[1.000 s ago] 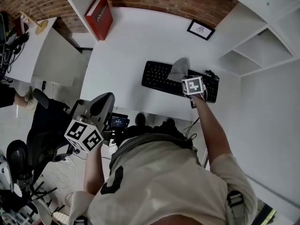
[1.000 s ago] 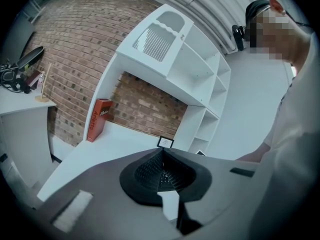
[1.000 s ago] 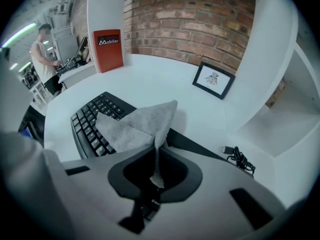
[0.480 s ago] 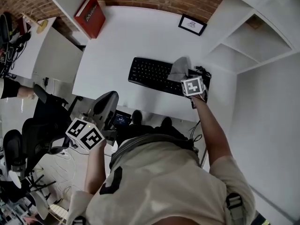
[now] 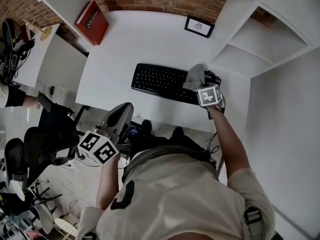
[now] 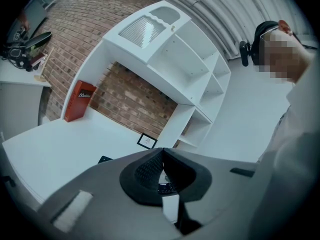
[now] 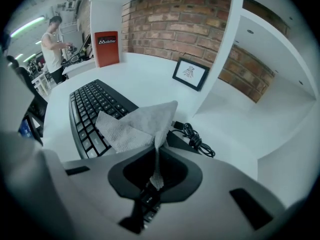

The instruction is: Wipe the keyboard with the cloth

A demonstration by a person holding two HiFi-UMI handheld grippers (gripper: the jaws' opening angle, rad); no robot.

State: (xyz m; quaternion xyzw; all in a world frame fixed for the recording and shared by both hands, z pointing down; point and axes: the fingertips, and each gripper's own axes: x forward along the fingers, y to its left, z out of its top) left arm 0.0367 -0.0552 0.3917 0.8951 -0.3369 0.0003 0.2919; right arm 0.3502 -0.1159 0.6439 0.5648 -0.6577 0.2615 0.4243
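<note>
**Cloth at the keyboard's right end, the rest of the keys off to my left**

The cloth [image 7: 135, 125] is a grey, crumpled sheet. It drapes over the right end of the keyboard [image 5: 167, 82], with one corner pulled up into my right gripper [image 7: 156, 156]. That gripper's jaws are closed tight on the pinched corner, and it points steeply down at the keys.

The keyboard is black and lies lengthwise along the front of the white desk [image 5: 130, 44], slightly skewed to its edge. Its long axis runs from my right gripper out to my left. Nearly all of its length lies on that side of the cloth, so I judge the wipe has to travel leftward along that axis. Just right of the cloth, a coiled black cable [image 7: 198, 138] lies beside the keyboard's end.

My right hand is the one at the work. My left gripper [image 6: 162, 155] is well apart from the keyboard, out past the desk's front edge. Its jaws are together with nothing between them.

As for writing, a red box [image 7: 107, 48] stands at the far left of the desk, against the brick wall. It carries white lettering that looks like "Mobiller". A small black-framed picture [image 7: 190, 74] leans against the wall, and its print is too small to read. The key legends are too small as well.
</note>
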